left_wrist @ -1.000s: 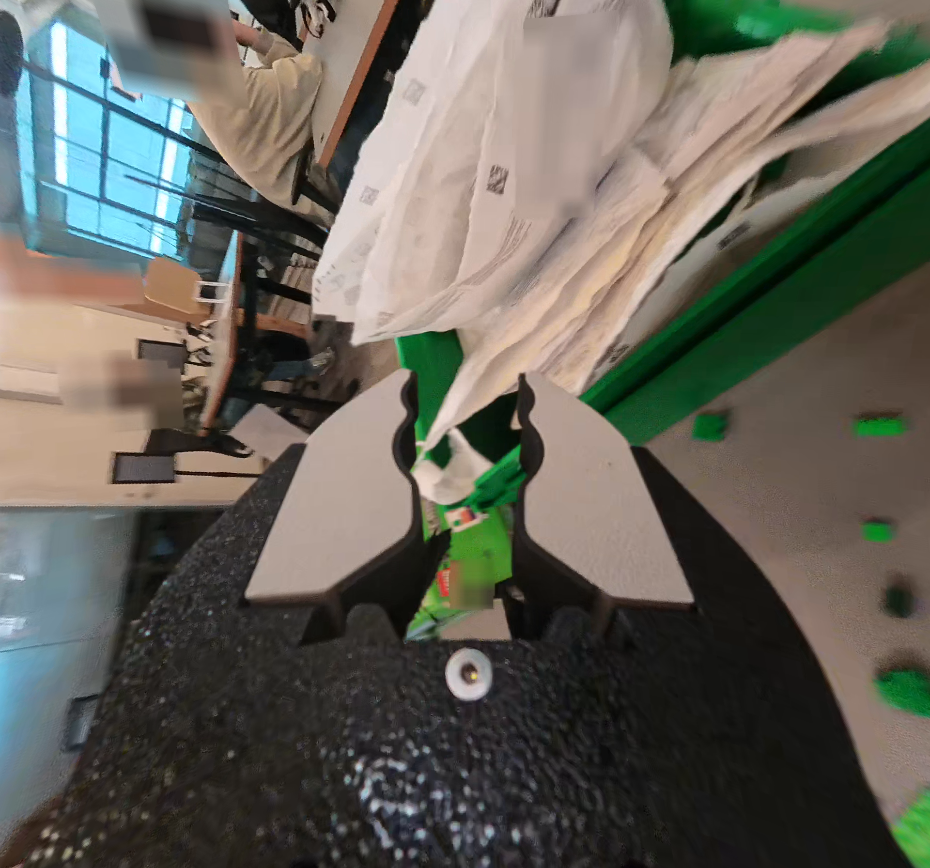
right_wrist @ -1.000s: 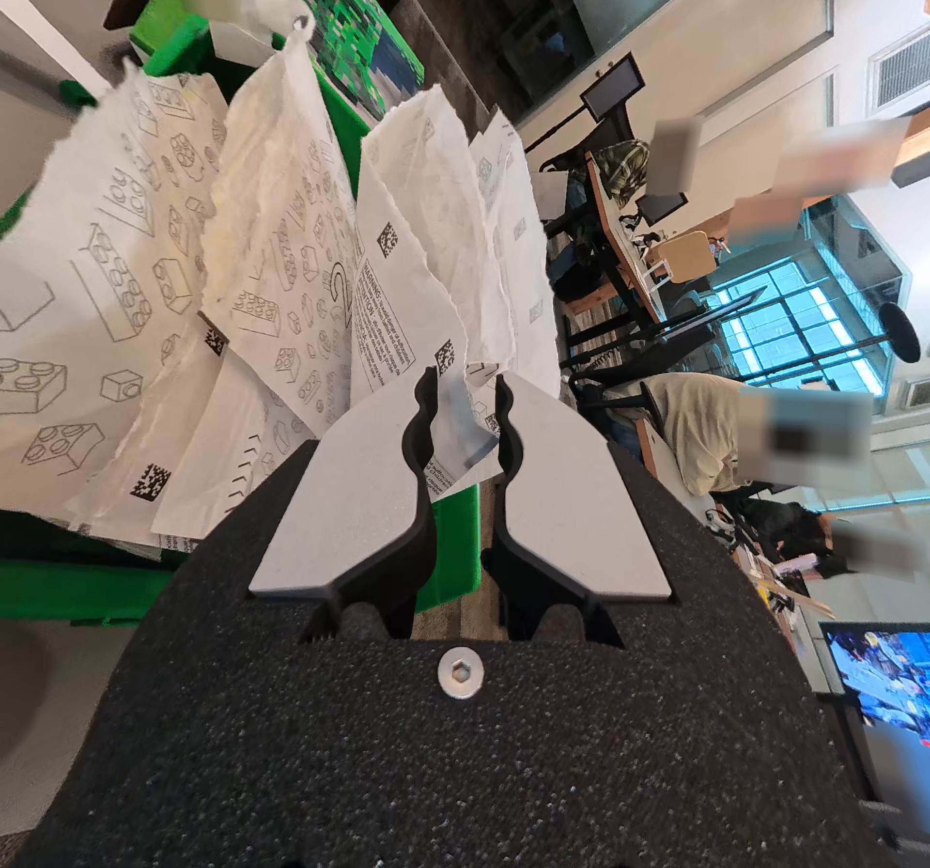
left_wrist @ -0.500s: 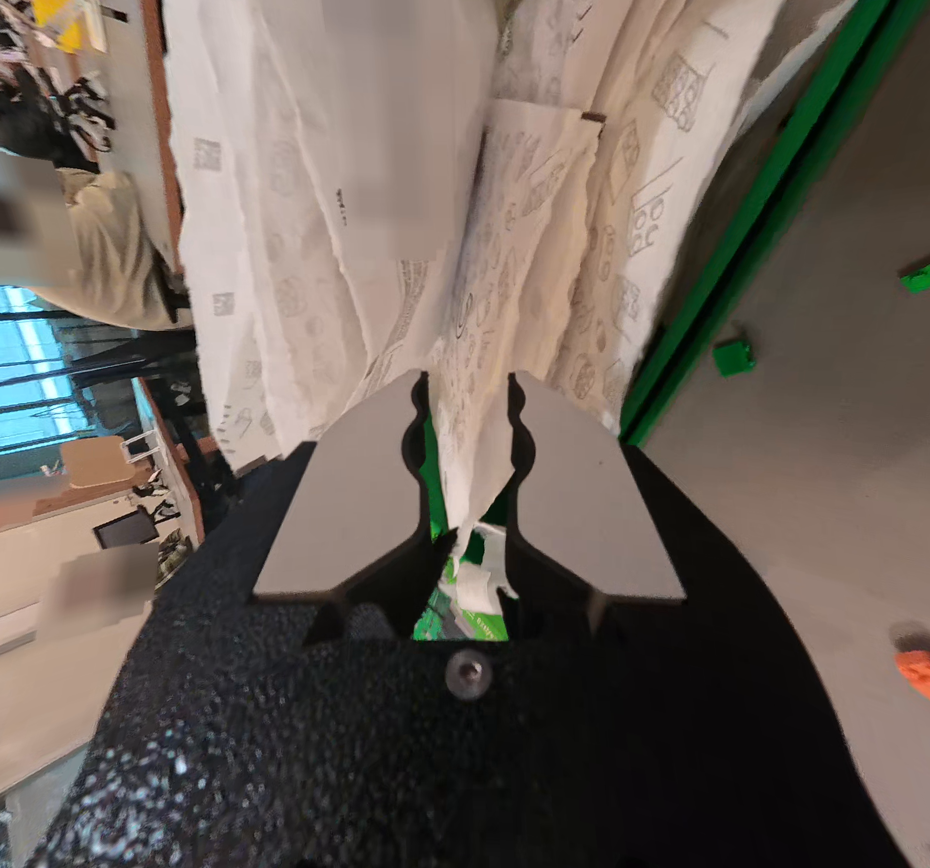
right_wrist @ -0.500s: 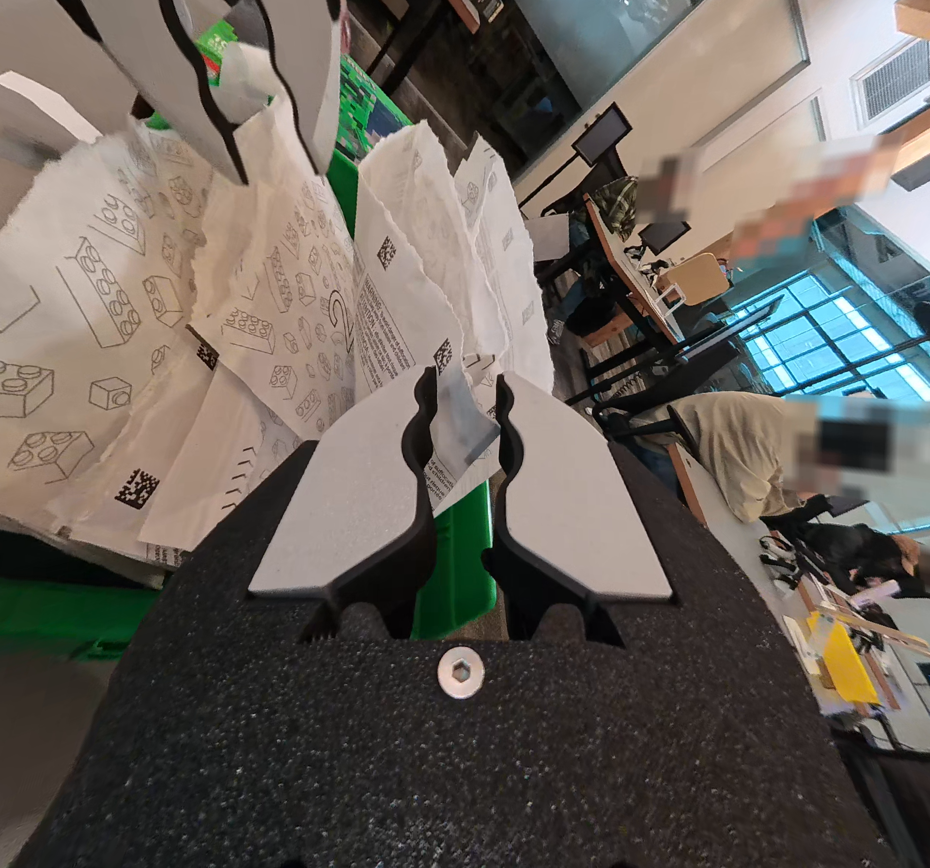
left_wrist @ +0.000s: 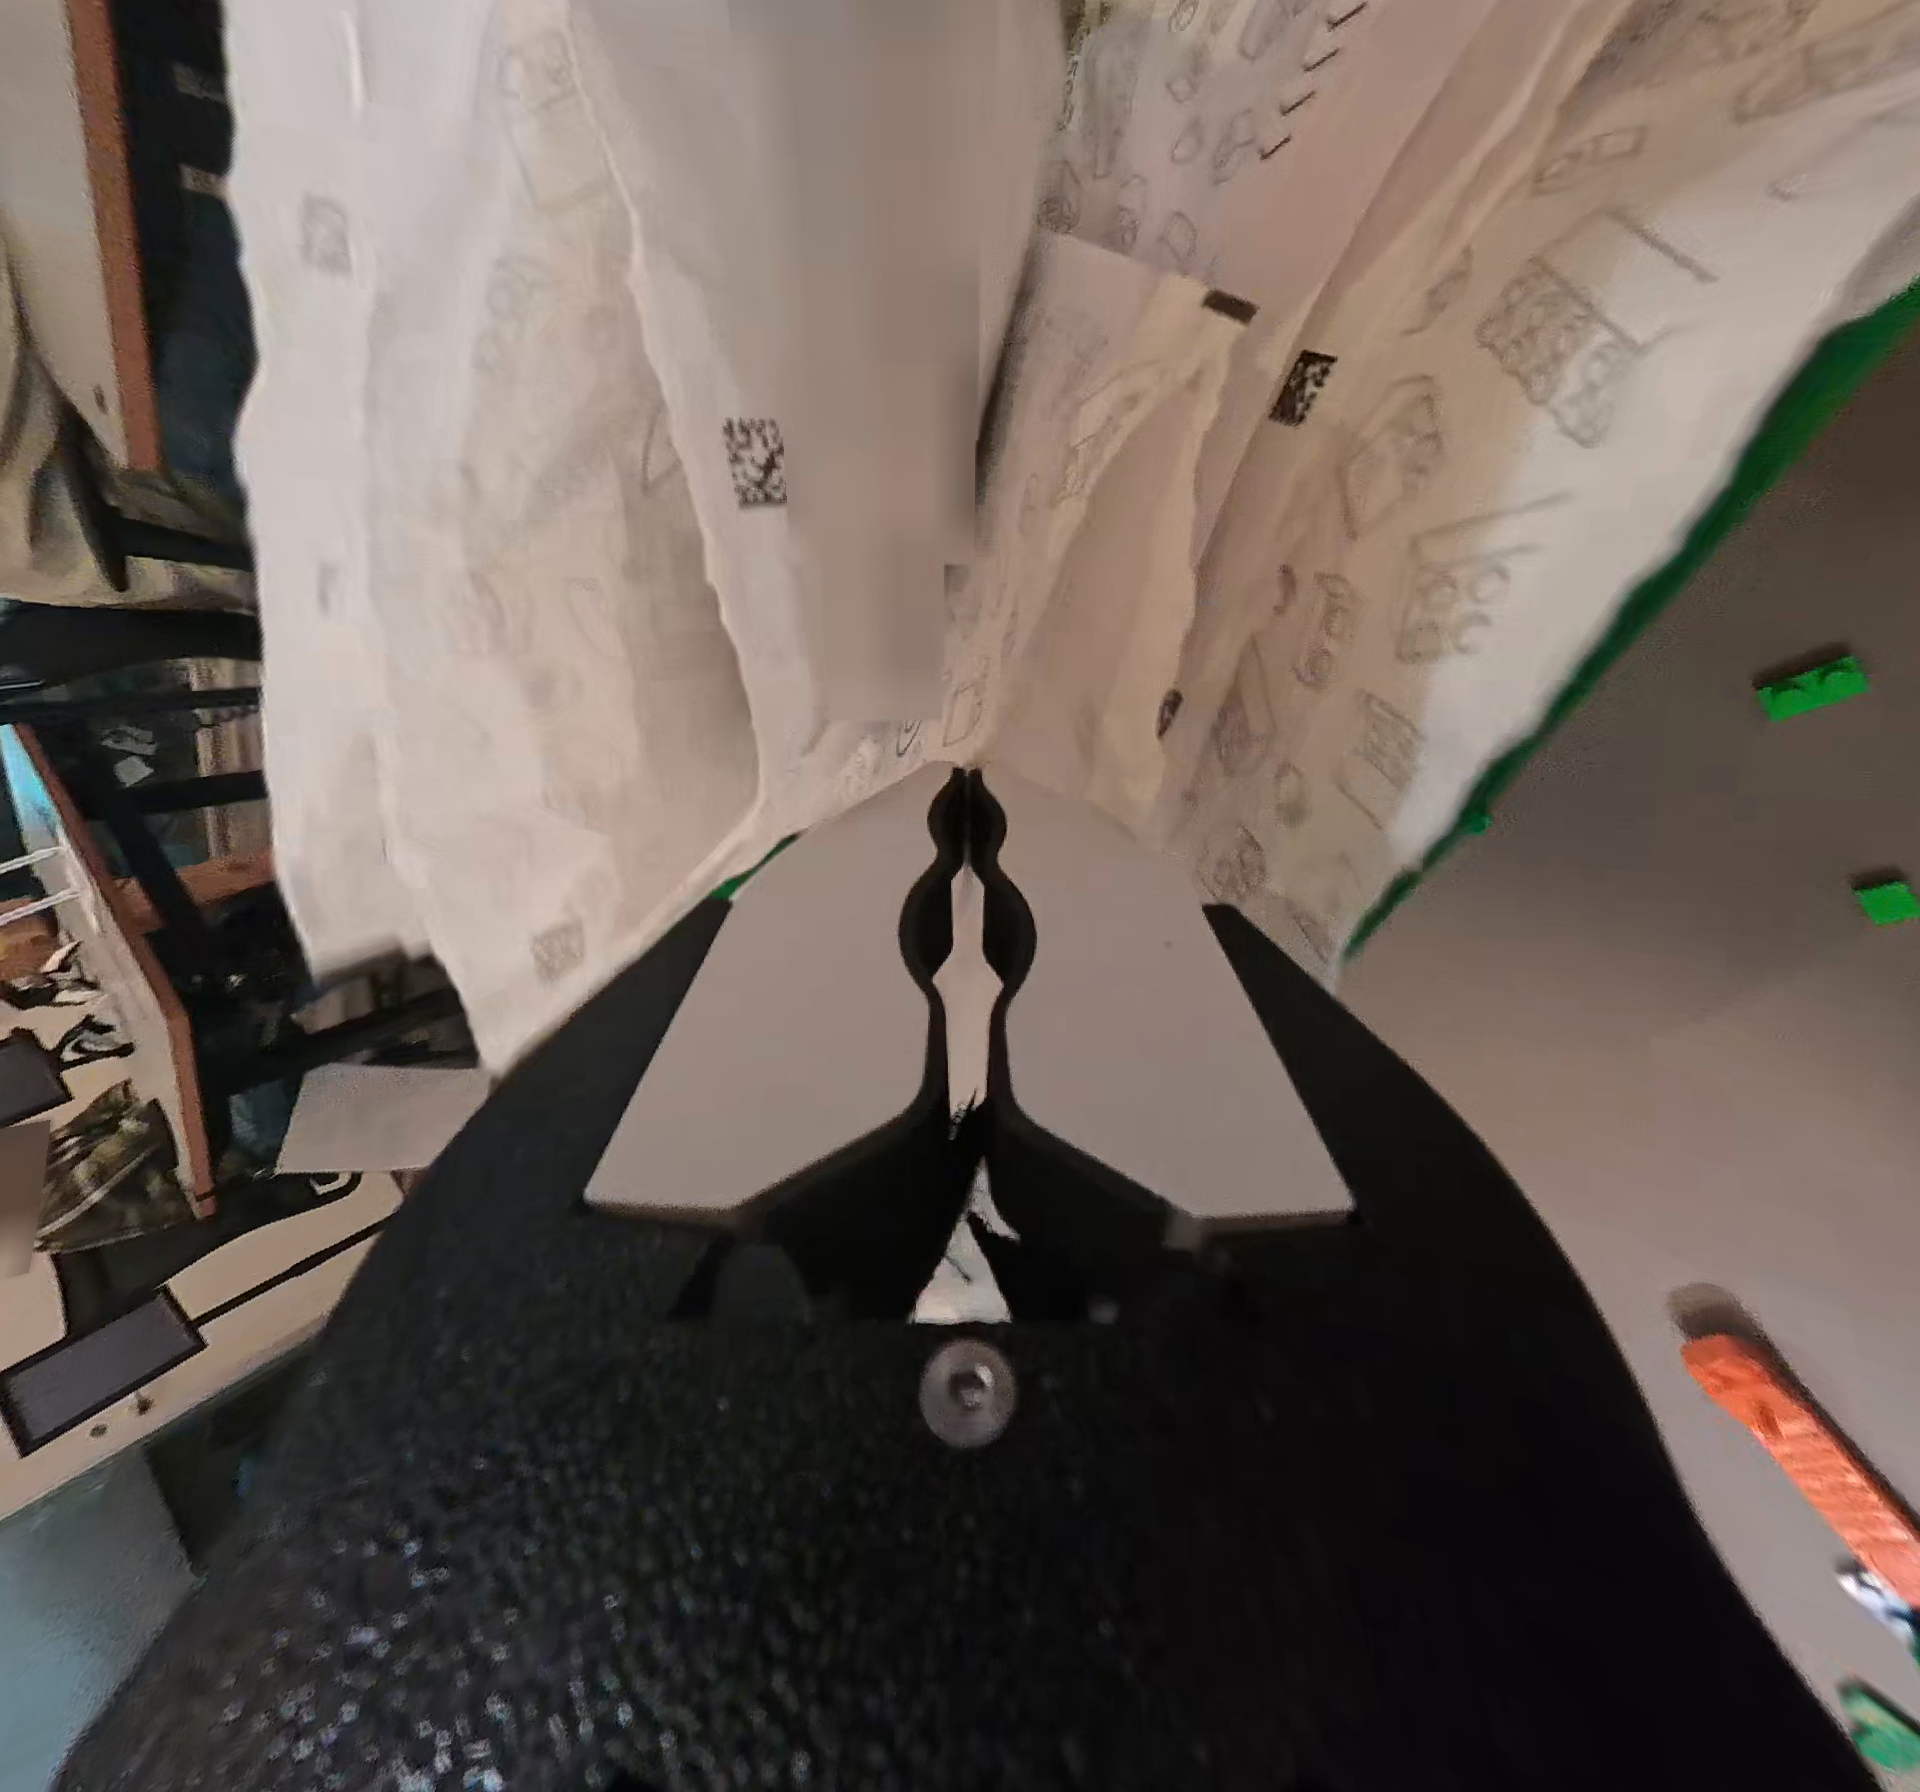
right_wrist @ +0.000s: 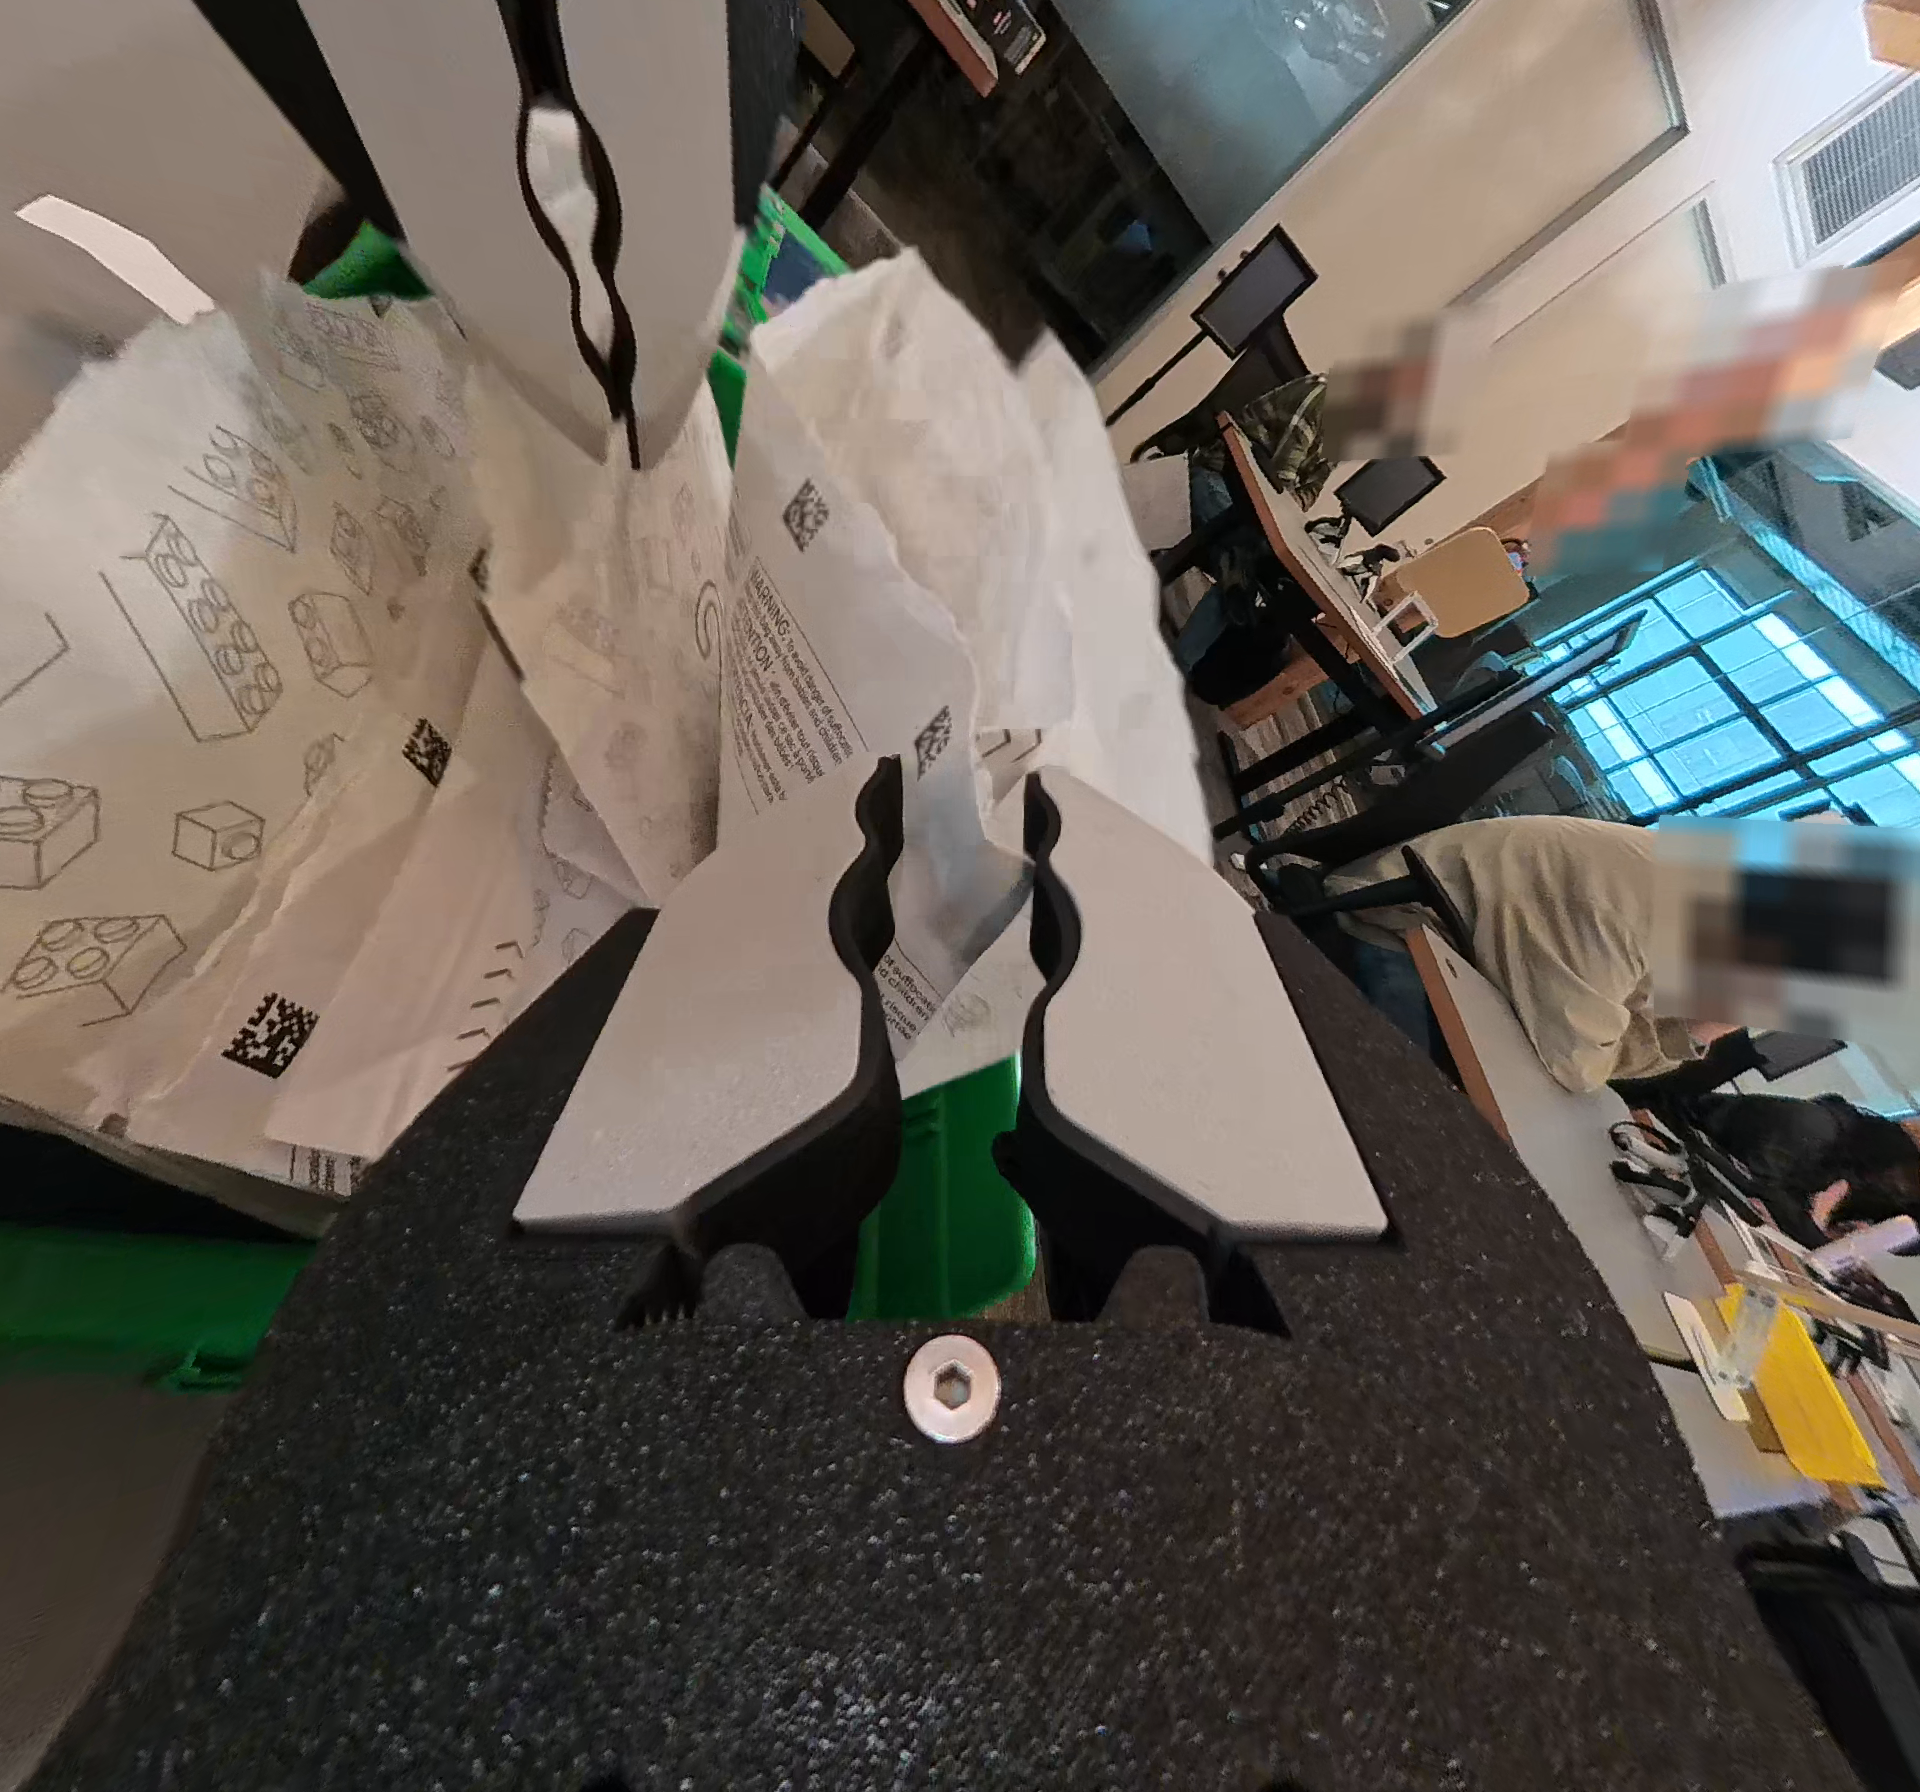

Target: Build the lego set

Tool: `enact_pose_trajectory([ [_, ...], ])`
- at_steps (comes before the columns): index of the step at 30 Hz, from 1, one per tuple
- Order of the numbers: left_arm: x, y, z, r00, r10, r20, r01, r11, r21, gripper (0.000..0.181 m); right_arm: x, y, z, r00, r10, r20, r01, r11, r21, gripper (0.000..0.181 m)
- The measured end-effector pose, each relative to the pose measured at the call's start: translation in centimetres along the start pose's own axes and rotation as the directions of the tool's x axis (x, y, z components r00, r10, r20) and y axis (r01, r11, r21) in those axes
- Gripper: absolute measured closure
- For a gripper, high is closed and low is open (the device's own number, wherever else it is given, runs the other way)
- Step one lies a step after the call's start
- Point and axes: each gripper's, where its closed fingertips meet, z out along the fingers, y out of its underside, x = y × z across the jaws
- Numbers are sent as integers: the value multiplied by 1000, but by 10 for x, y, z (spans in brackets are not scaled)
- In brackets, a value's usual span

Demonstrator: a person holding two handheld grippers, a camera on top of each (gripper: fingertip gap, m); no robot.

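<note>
The white paper bags (right_wrist: pixel 343 662), printed with grey brick outlines and small black code squares, stand crumpled together in a green box (right_wrist: pixel 135 1295); at least five show, though overlaps make the count unsure. The right gripper (right_wrist: pixel 954 807) has its jaws apart, with a torn bag edge (right_wrist: pixel 951 885) lying loose in the gap. The left gripper (left_wrist: pixel 966 786) is pinched tight on the top edge of a bag (left_wrist: pixel 1049 662), fingertips all but meeting. On the grey table (left_wrist: pixel 1662 1067) past it lie two green bricks (left_wrist: pixel 1810 684) and one orange piece (left_wrist: pixel 1797 1430).
</note>
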Motion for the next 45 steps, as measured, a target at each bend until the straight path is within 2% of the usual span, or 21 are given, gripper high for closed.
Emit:
enact_pose_trajectory([
  [1,0,1,-9,1000,3,11,-3,1000,-3,181,0,-3,-1,1000,5,-3,-5,1000,7,159],
  [6,0,9,-66,993,-2,119,2,1000,-2,181,5,-19,-6,999,30,-38,-29,999,22,159],
  [8,4,13,-80,988,6,154,-5,1000,-6,181,5,-21,-6,998,21,-51,-21,1000,1,159],
  [12,14,16,-78,981,-3,192,6,1000,-12,181,-6,-20,-4,999,-13,-48,10,998,-67,160],
  [15,16,14,-73,969,28,245,-29,1000,-1,181,-22,-21,-7,988,-148,-49,141,983,-119,164],
  [18,14,13,-69,973,-52,227,59,998,-25,181,-47,-23,-5,967,-255,17,254,953,-165,167],
  [20,8,5,-74,975,-55,214,63,998,-31,181,-55,-20,1,956,-290,34,291,934,-208,170],
  [24,3,-4,-93,989,23,144,-17,999,-38,181,-54,-8,16,970,-238,54,244,927,-287,170],
  [26,-2,1,-106,987,36,158,-28,998,-53,181,-56,-4,21,982,-173,77,189,935,-302,170],
  [32,-14,21,-170,940,-120,319,130,991,-9,181,-59,-9,21,990,19,143,23,959,-282,160],
  [37,2,58,-239,864,-186,467,237,970,-51,181,-64,-28,7,975,110,195,-62,970,-235,150],
  [41,43,90,-304,767,-275,579,386,920,-74,181,-70,-39,-11,957,181,226,-122,960,-251,141],
  [45,118,128,-372,682,-286,673,521,836,-173,181,-70,-75,-41,964,189,188,-155,971,-181,136],
])
